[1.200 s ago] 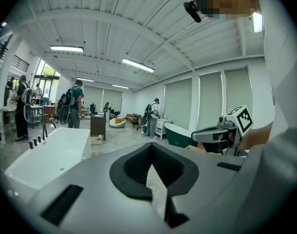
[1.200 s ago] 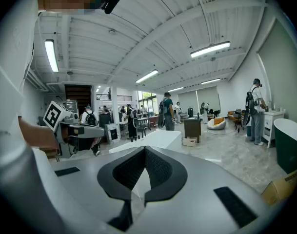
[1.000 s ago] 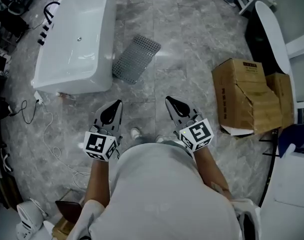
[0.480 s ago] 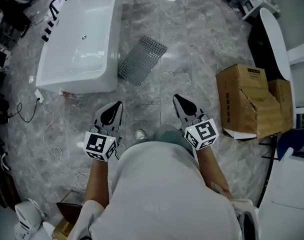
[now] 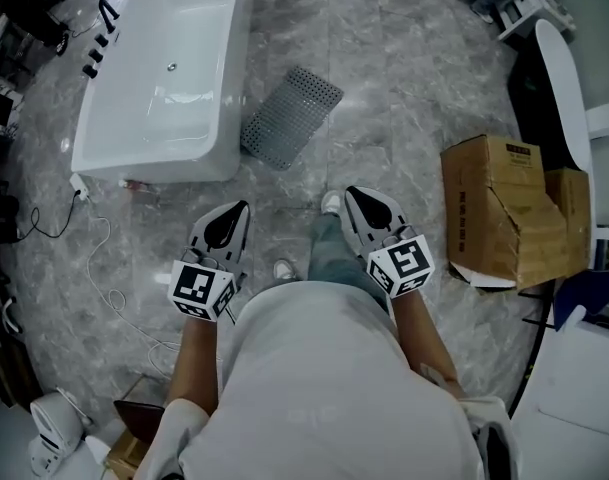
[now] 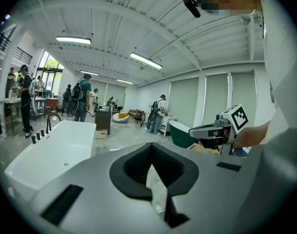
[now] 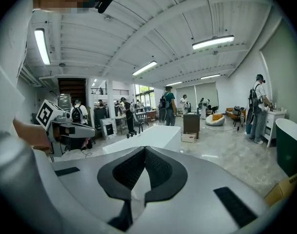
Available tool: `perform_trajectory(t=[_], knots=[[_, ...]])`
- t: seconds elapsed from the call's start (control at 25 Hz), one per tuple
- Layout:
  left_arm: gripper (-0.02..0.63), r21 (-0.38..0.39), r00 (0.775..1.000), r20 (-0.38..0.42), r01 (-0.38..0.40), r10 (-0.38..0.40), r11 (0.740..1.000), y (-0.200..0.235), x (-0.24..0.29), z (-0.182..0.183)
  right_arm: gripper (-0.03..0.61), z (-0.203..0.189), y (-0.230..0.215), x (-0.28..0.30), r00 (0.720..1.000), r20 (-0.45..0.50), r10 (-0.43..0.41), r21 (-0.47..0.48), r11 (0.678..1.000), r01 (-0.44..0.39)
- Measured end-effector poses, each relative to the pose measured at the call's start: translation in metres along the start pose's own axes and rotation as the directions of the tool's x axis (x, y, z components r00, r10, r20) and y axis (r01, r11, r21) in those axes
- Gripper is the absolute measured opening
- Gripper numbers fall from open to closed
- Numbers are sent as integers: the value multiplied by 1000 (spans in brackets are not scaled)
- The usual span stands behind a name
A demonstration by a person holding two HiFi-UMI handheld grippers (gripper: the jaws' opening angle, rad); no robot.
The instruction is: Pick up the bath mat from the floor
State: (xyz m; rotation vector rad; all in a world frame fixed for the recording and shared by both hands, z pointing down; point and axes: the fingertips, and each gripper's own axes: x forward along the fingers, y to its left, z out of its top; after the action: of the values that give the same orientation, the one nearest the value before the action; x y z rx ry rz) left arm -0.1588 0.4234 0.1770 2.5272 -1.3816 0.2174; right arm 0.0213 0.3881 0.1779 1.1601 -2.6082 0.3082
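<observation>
- The bath mat point(image 5: 291, 116) lies on the floor point(image 5: 404, 88) well ahead, its long side slanting right.
- The left hand-held gripper point(image 5: 240, 208) and right hand-held gripper point(image 5: 352, 194) are pressed together, empty, about equally near.

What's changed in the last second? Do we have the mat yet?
Not yet. The person has stepped forward: a leg and shoe now show between the left gripper and right gripper. Unchanged: both grippers shut and empty, and the bath mat flat on the floor beside the bathtub.
</observation>
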Motion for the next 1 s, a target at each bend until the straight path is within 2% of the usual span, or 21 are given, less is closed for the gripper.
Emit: perform_trajectory(t=[0.56, 0.76, 1.0], knots=[[17, -23, 996, -67, -68, 66, 997, 57, 159, 26, 26, 25, -139, 116, 994, -38, 101, 29, 995, -100], [17, -61, 991, -80, -113, 108, 992, 73, 221, 38, 26, 30, -196, 145, 989, -62, 134, 48, 990, -131], [17, -71, 981, -102, -173, 166, 982, 88, 286, 52, 26, 34, -254, 178, 977, -88, 194, 57, 980, -189]])
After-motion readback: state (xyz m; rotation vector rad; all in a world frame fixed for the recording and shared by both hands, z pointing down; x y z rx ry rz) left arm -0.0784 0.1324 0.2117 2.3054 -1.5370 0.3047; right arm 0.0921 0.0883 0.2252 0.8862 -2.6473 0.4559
